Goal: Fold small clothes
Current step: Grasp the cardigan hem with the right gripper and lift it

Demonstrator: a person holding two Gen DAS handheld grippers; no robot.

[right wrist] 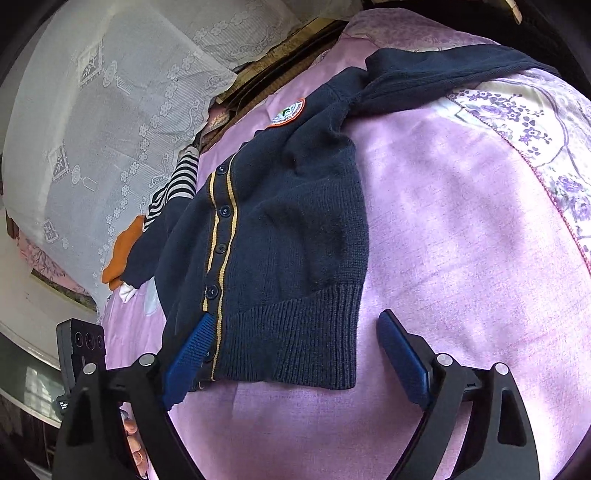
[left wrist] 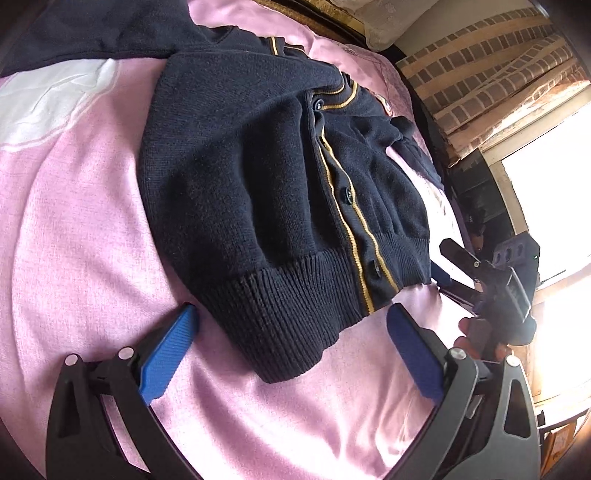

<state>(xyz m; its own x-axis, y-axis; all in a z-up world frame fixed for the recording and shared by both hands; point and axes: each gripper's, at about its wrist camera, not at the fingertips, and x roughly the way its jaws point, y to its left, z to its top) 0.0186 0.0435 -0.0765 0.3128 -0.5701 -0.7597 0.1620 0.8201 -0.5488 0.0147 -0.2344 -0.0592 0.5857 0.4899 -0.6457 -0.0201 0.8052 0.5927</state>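
Note:
A small navy knit cardigan (left wrist: 258, 184) with yellow stripes along its button band lies spread flat on a pink bed cover (left wrist: 92, 240). My left gripper (left wrist: 291, 332) is open, and the ribbed hem's left corner lies between its blue pads without being pressed. In the right wrist view the cardigan (right wrist: 295, 229) shows a round badge (right wrist: 287, 112) on its chest. My right gripper (right wrist: 295, 347) is open around the hem's right corner. Its left pad lies over the button band and its right pad stands clear on the cover. The right gripper (left wrist: 498, 280) also shows at the left view's edge.
One sleeve (right wrist: 443, 74) trails off toward the far side of the bed cover (right wrist: 461, 240). A striped garment (right wrist: 173, 188) and an orange piece (right wrist: 122, 254) lie by a lace-covered pillow (right wrist: 110, 110). Another dark garment (left wrist: 74, 33) lies at the back. A brick wall (left wrist: 480, 66) and a bright window (left wrist: 554, 203) flank the bed.

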